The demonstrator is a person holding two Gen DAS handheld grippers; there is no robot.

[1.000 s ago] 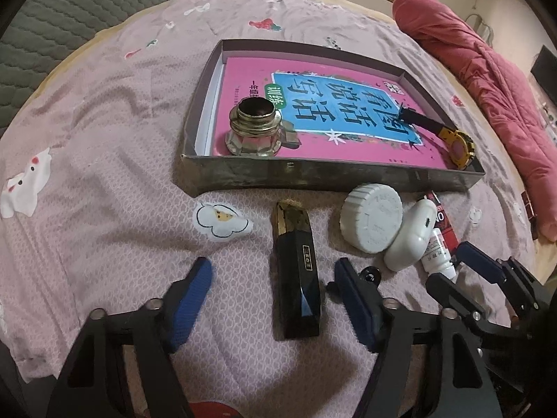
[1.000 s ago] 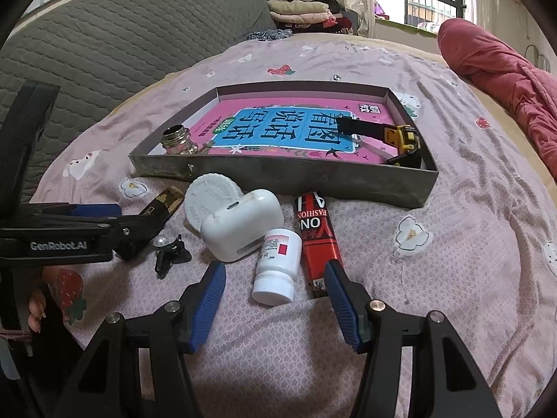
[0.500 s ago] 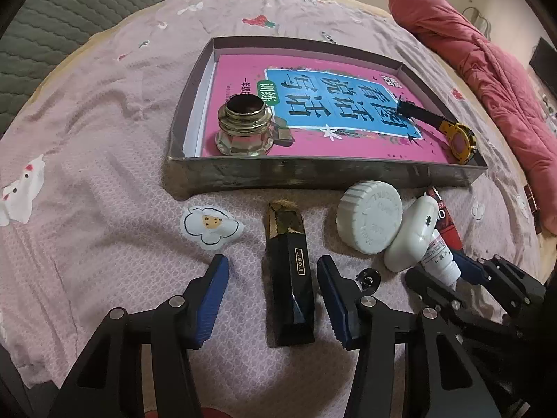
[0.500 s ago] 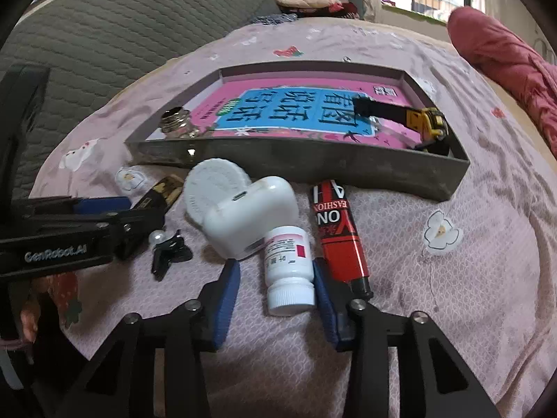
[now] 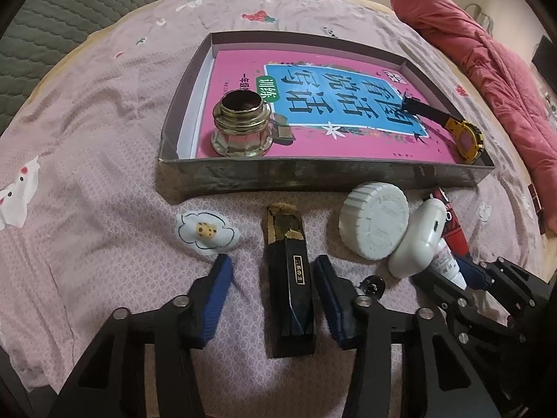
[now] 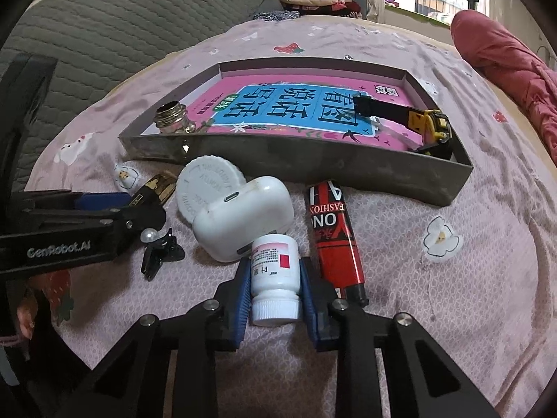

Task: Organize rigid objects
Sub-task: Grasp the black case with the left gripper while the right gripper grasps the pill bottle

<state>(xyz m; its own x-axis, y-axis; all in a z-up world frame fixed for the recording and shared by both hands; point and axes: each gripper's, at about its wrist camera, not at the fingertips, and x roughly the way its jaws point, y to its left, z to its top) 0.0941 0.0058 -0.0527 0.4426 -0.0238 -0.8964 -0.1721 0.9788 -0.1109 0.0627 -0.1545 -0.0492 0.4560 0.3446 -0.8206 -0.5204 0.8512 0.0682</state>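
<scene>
Pink bedding [image 5: 87, 209] printed with small cartoon patches covers the bed that carries everything, with a grey quilted headboard [image 6: 115, 31] behind and a red quilt [image 5: 487, 69] bunched along the far right edge. Toward the middle of the bed sits a shallow grey tray [image 5: 313, 174]. Inside it lies a pink and blue book [image 5: 313, 104]; a brass-coloured jar [image 5: 242, 123] stands on the book's near left corner and a yellow watch [image 5: 466, 136] with a black strap rests by the tray's right wall.

Just in front of the tray's near wall is a row of loose things. A black bar with gold flecks [image 5: 290, 278] lies lengthwise between the blue pads of the left gripper [image 5: 273, 278], whose fingers are set narrowly apart: the right pad looks to touch the bar, while a gap remains at the left pad. To its right are a white round lid [image 5: 374, 219], a white case [image 6: 240, 216] leaning on it, and a black hair clip with a pearl [image 6: 158, 247] nearer the front edge.

The right gripper [image 6: 275, 289] has its pads pressed against both sides of a small white pill bottle [image 6: 275, 278], which lies with its cap toward the camera. Beside it, a red lighter [image 6: 334, 237] lies pointing at the tray.
</scene>
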